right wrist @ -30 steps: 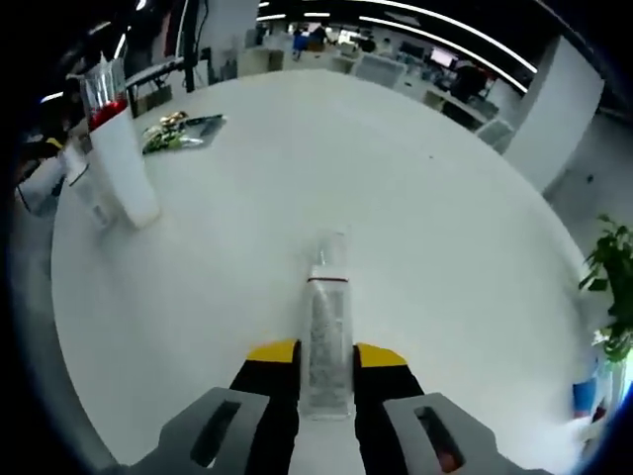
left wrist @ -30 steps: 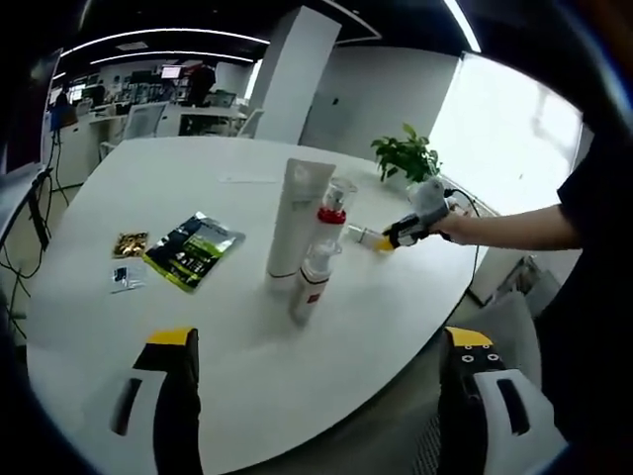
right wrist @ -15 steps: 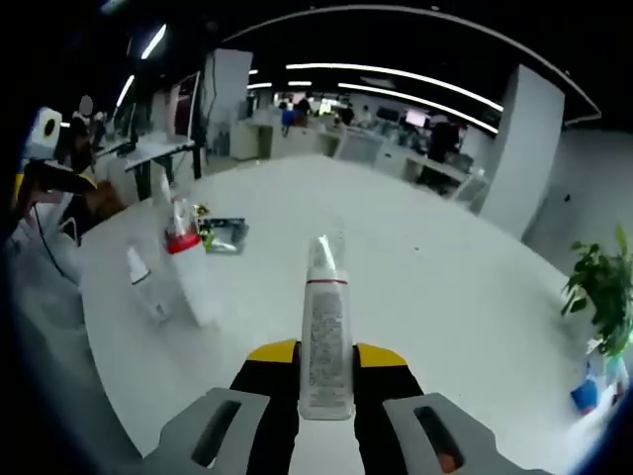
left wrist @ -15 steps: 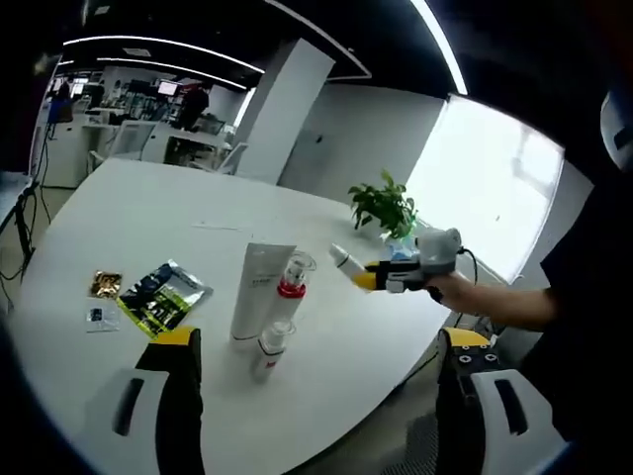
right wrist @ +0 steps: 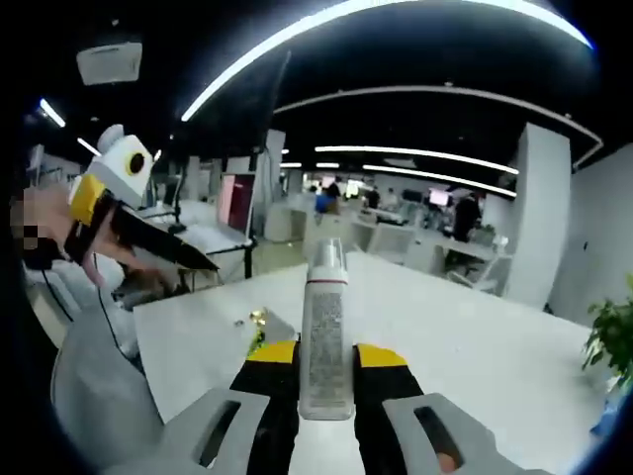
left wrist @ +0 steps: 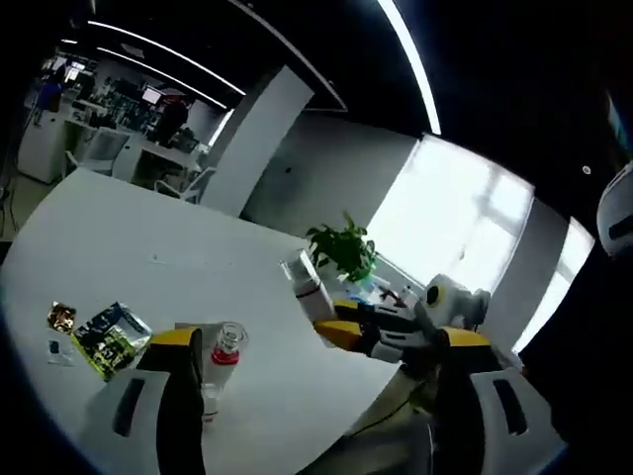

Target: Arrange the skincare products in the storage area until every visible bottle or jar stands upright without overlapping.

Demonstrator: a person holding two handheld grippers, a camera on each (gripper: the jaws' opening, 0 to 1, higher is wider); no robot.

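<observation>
My right gripper [right wrist: 326, 358] is shut on a clear bottle [right wrist: 325, 327] with a white cap, held in the air above the white table [right wrist: 455, 341]. In the left gripper view that right gripper [left wrist: 348, 332] holds the bottle [left wrist: 303, 285] tilted, just right of the standing group. A red-collared bottle [left wrist: 226, 348] with a clear cap stands upright, with a small clear bottle [left wrist: 209, 398] in front of it. A white tube [left wrist: 188, 328] is mostly hidden behind my left jaw. My left gripper [left wrist: 318, 338] is wide open and holds nothing; its yellow-tipped body [right wrist: 111, 193] appears at the left of the right gripper view.
A dark green packet [left wrist: 109, 336] and small sachets [left wrist: 59, 319] lie on the table's left part [left wrist: 119, 247]. A potted plant [left wrist: 341, 252] stands at the far edge by the window. Desks and chairs fill the office beyond. A person's sleeve [right wrist: 94, 366] is low on the left.
The right gripper has lifted the clear bottle off the table and carried it closer to the standing bottles. Both views have tipped upward, so the table sits lower in each.
</observation>
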